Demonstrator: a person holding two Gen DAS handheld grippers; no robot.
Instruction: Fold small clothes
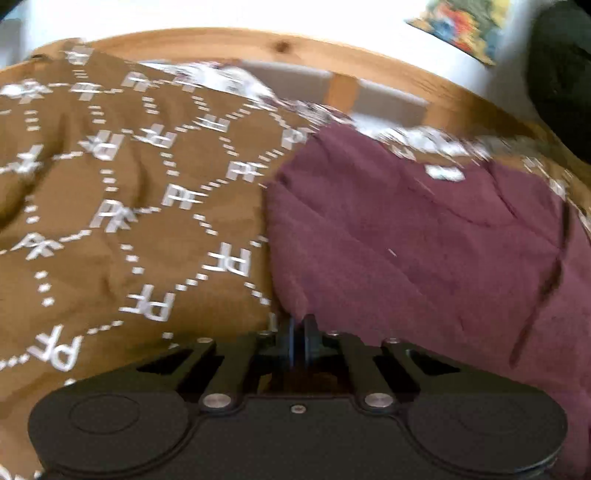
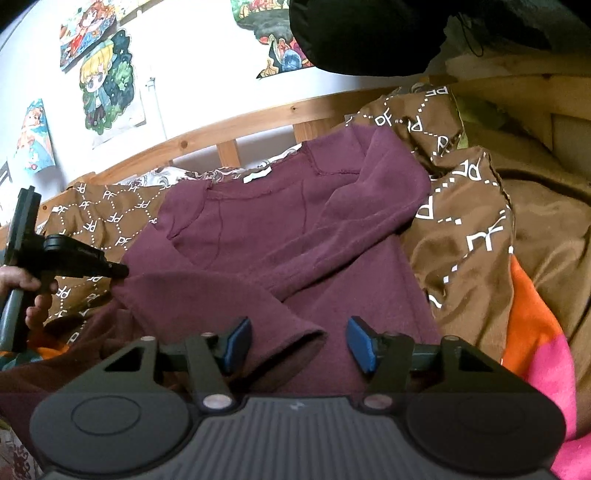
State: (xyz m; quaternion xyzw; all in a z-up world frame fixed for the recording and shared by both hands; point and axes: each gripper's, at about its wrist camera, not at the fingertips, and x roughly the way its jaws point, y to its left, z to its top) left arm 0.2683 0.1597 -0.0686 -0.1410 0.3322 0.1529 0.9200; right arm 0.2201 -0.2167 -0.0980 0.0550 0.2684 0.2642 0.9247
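A small maroon long-sleeved top [image 2: 295, 236] lies face down on a brown blanket [image 2: 465, 229] printed with white letters, its white neck label [image 2: 256, 174] at the far end. One sleeve is folded across the body, its cuff [image 2: 303, 338] near my right gripper [image 2: 295, 345], which is open, its blue pads on either side of the cuff. My left gripper [image 1: 297, 328] is shut at the top's left edge [image 1: 280, 302]; whether it pinches cloth is hidden. It shows in the right wrist view [image 2: 118, 271] touching the folded sleeve.
A wooden bed rail [image 2: 229, 129] runs along the far side under a white wall with posters [image 2: 107, 81]. An orange and pink cloth [image 2: 535, 350] lies at the right. A dark bulky object [image 2: 369, 33] hangs at the top right.
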